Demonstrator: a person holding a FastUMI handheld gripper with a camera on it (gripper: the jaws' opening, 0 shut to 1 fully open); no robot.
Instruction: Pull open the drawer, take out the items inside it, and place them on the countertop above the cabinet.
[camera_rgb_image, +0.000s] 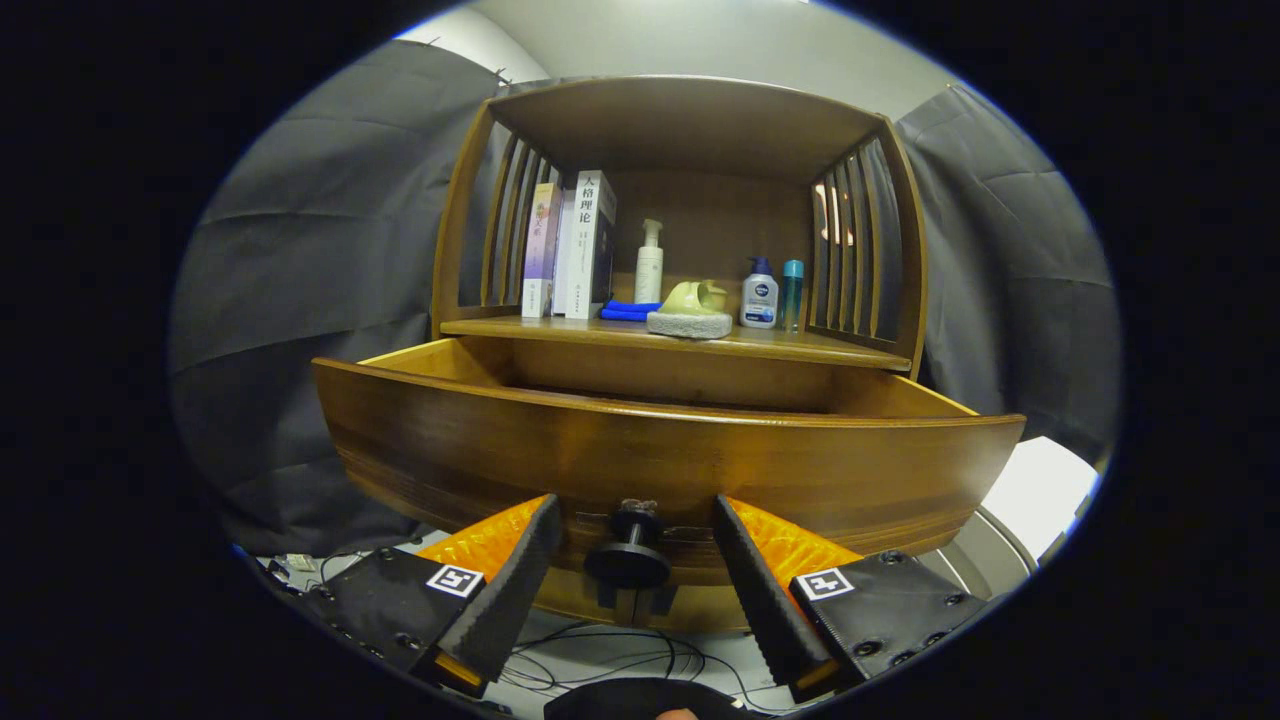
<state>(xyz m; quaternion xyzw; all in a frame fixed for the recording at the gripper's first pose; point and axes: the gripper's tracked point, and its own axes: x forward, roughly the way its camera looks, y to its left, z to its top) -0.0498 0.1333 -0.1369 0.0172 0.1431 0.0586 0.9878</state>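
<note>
The wooden drawer (660, 455) stands pulled out of the cabinet, its front panel close ahead of me. Its black round knob (628, 555) sits between my two fingers without touching either. My gripper (633, 520) is open, its orange and black fingers (520, 560) spread wide on both sides of the knob. The drawer's inside is hidden behind the front panel, so I cannot see any items in it. The countertop (800, 345) above the drawer carries several things.
On the countertop stand books (575, 245), a white pump bottle (649, 262), a blue cloth (628, 311), a yellow-green object on a grey sponge (692, 310), a blue-capped bottle (759, 293) and a teal tube (791, 293). Slatted side walls enclose the shelf. Cables (620, 655) lie on the floor below.
</note>
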